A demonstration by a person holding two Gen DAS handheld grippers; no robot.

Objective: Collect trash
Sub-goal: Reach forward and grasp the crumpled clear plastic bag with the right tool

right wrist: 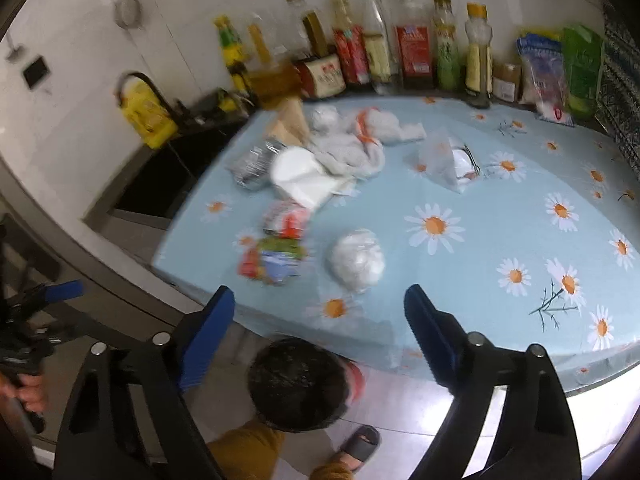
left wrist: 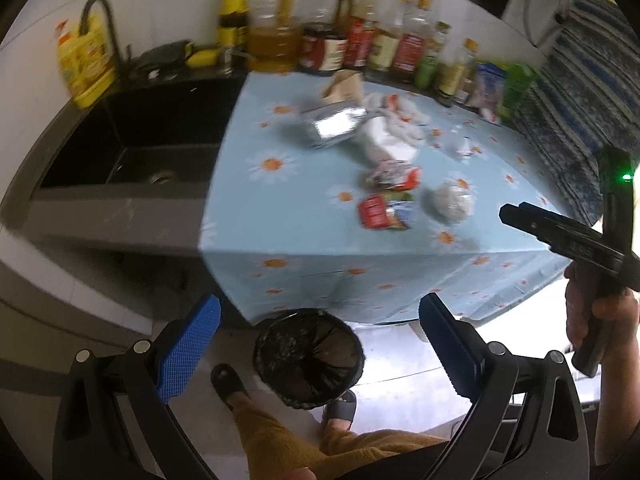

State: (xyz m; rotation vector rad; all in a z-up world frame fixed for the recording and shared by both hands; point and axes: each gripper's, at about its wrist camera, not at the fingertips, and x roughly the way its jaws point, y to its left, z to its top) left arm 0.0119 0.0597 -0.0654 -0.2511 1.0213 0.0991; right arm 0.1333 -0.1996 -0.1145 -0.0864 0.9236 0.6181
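Nearest, both grippers are seen with fingers spread wide and nothing between them: the left gripper [left wrist: 320,344] and the right gripper [right wrist: 320,332]. Just below them, on the floor at the bench's front edge, a bin [right wrist: 298,384] lined with a black bag stands upright, mouth up, between the person's sandalled feet.

On the bench [right wrist: 500,216], under a daisy-print cloth, the trash is spread. Closest to the edge, a white wad [right wrist: 357,259] is found, nearly round, with no clear long axis. It is judged light and soft, likely to crush under the fingers, so it may be pinched across its middle. Just beside it, to its left, a crumpled wrapper [right wrist: 272,262] lies flat, its long side running roughly along the bench edge. It is judged thin and slippery and is best taken at a raised fold.

Farther back, a foil tray [right wrist: 252,166], a white carton [right wrist: 298,176], loose tissue and bags [right wrist: 352,148] are heaped touching one another. A clear bag [right wrist: 448,162] lies apart to the right. Bottles [right wrist: 412,40] are lined along the wall behind.
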